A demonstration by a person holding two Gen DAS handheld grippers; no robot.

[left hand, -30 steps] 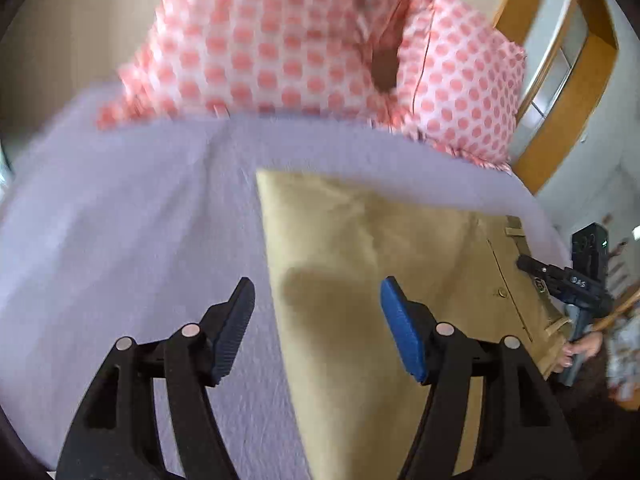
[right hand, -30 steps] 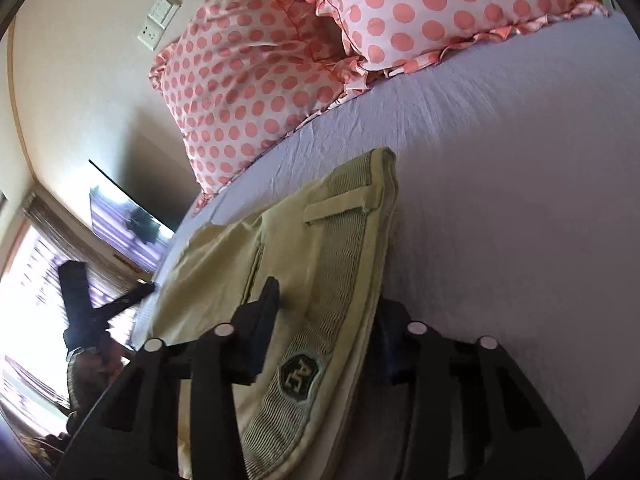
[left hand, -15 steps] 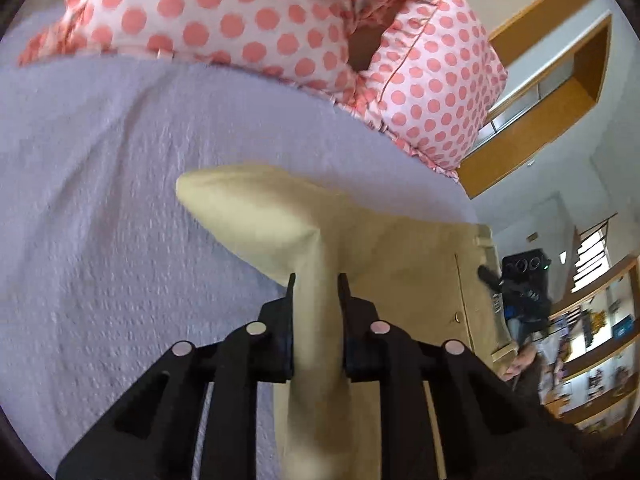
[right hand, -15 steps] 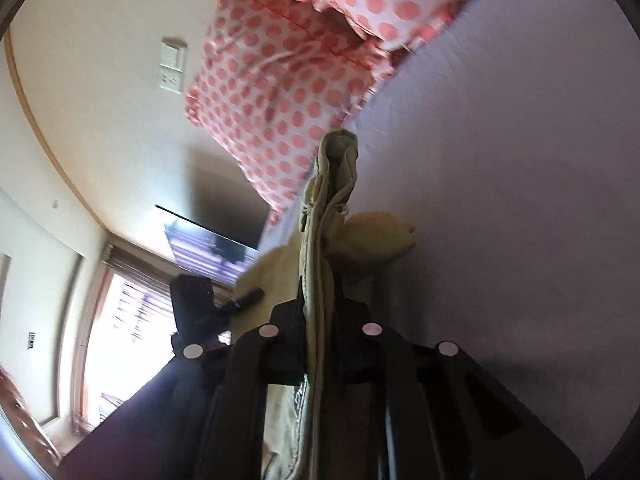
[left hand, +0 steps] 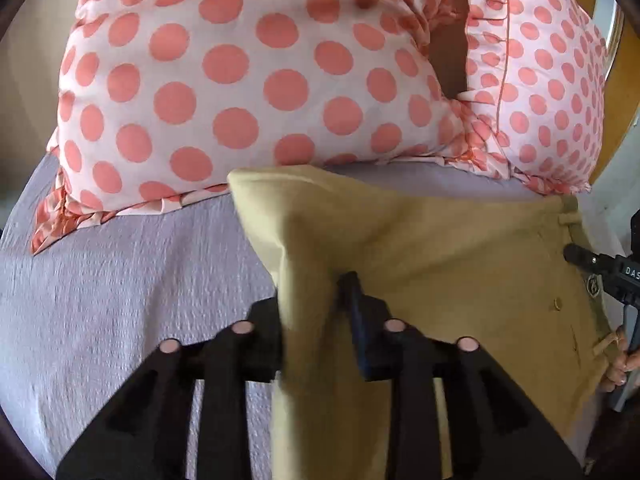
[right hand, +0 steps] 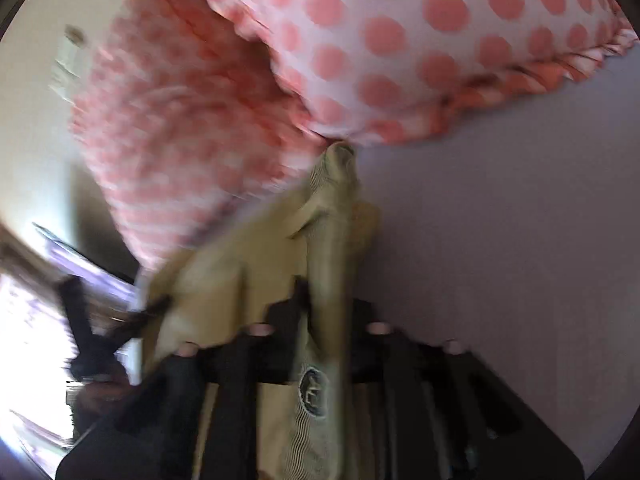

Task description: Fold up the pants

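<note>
The khaki pants (left hand: 440,248) lie on a lilac bedsheet (left hand: 120,280), partly lifted. My left gripper (left hand: 310,300) is shut on a pinched fold of the leg end, which rises to a peak near the pillows. My right gripper (right hand: 324,300) is shut on the waistband edge (right hand: 332,208), which stands up between the jaws; a round label shows below them. The right wrist view is blurred. The right gripper also shows in the left wrist view (left hand: 608,276), at the waistband on the far right.
Two pink polka-dot pillows (left hand: 240,80) (left hand: 552,92) lie close behind the pants. In the right wrist view they (right hand: 400,40) fill the top. A wooden frame (left hand: 624,80) stands at the right. The sheet (right hand: 500,240) spreads to the right.
Both grippers closed on the pants a second ago and have lifted them. Since then they have carried the cloth toward the pillows, which now loom larger in both views.
</note>
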